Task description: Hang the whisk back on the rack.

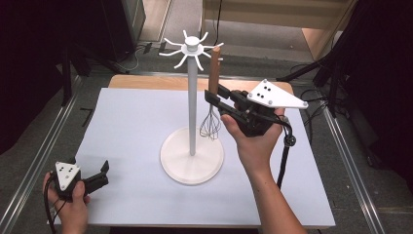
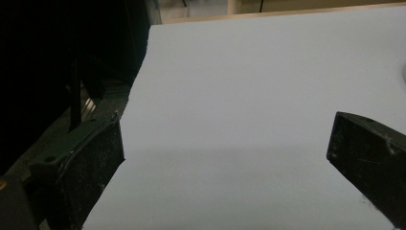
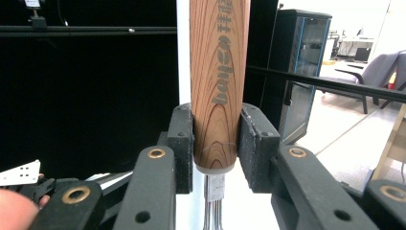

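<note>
Nearest the table's front edge, at the lower left corner of the white table cover (image 1: 141, 195): left gripper (image 1: 100, 174), jaws spread wide with nothing between them, resting low and idle over bare surface. Farther in, right of centre: right gripper (image 1: 217, 100), jaws pinched on the bottom end of the wooden handle of a wire whisk (image 1: 213, 80) (clamped just above the metal collar, as the right gripper view makes plain), handle upright, wire loops hanging below, clear of the table. Just beside it, the white hook stand with round base and tall post (image 1: 193, 102), its crown of curved hooks (image 1: 191, 48) level with the handle's top end. Probably mid-hang. To do it well: keep the handle vertical, lift slightly so the top clears the nearest hook, ease sideways toward that hook, then lower gently until the hanging point catches. Loosen only once weight sits on the hook. Whether the handle carries a loop or hole at its top, too small to tell.
</note>
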